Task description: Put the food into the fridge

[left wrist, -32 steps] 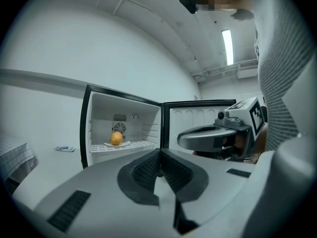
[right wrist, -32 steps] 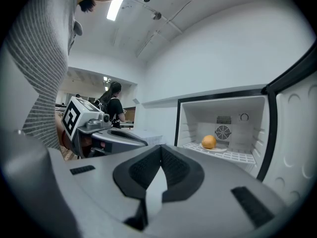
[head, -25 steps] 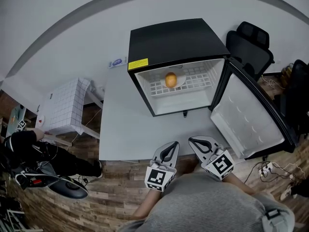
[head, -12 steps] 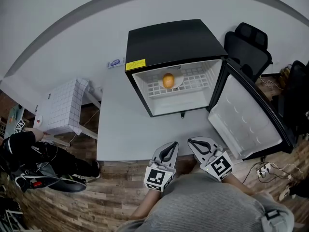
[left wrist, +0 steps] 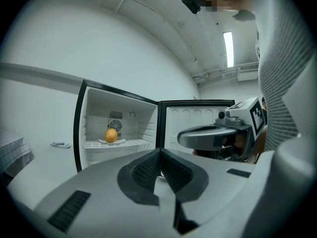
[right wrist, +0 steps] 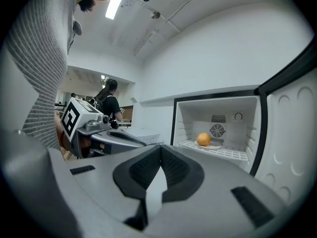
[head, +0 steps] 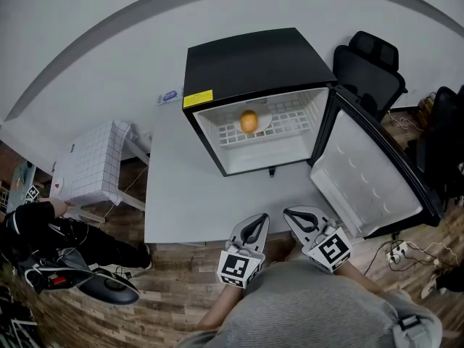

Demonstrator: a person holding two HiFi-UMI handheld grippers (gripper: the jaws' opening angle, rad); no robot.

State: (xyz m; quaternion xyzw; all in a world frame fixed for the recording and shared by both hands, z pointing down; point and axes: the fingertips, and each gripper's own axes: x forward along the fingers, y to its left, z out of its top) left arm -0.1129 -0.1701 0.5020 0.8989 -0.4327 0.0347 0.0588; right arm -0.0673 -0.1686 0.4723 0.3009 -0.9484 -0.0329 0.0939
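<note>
Barely anything differs from a second ago: the desk [head: 188, 194] and the black fridge [head: 254, 56] at its far right corner slide a little across the head view, which looks like the camera shifting and not the things themselves. The fridge door [head: 362, 180] stays swung wide past the desk's right edge. Both tools keep to the near edge, close to the person's body. The left tool [head: 254, 223] has its jaws pressed together on nothing, and the right tool [head: 299, 214] is likewise closed and empty. The orange [head: 249, 121] rests on a white plate [head: 264, 117] on the wire shelf [head: 293, 113] inside the fridge, where it also sat before. Judging by that, the food is already stored and the tools are drawn back, so what likely remains is closing the door. As for writing, a yellow sticker [head: 197, 98] sits on the fridge's top front edge, its print too small to read, and a small card [head: 169, 96] near the desk's far edge is equally illegible.
</note>
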